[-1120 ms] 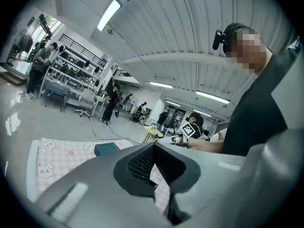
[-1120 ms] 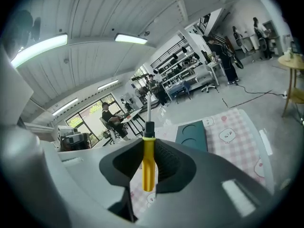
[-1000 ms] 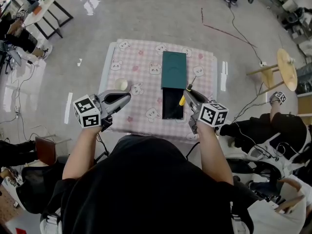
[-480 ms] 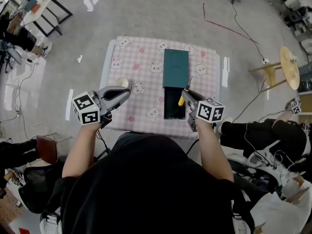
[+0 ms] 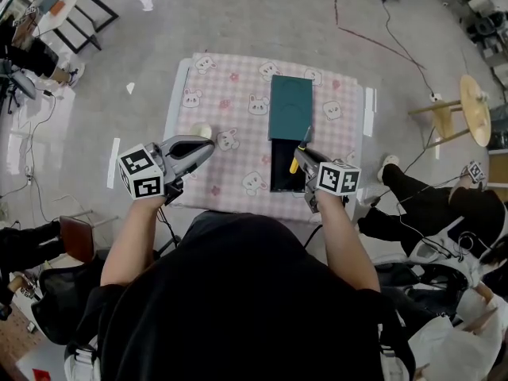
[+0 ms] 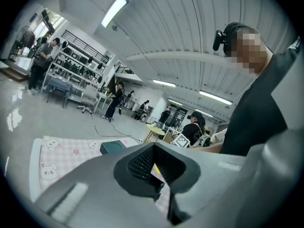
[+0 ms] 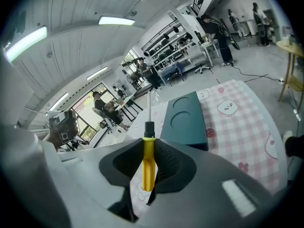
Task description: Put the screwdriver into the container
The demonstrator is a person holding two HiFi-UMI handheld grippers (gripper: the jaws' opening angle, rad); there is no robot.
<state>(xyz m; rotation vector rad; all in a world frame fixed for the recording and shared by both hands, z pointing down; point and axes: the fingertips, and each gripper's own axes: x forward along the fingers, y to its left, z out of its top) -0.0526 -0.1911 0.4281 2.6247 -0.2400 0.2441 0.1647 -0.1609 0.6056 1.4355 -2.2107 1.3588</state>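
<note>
Grips the screwdriver (image 7: 148,160) by its yellow handle in the right gripper (image 7: 149,170), jaws pressed on the handle, metal shaft pointing forward. Holds it over the right side of the container (image 5: 279,175) at its open black near end, teal lid (image 5: 290,105) slid farther back, on the pink checked tablecloth (image 5: 230,109). Holds the left gripper (image 5: 202,145) above the cloth's near left part, jaws together on nothing.
</note>
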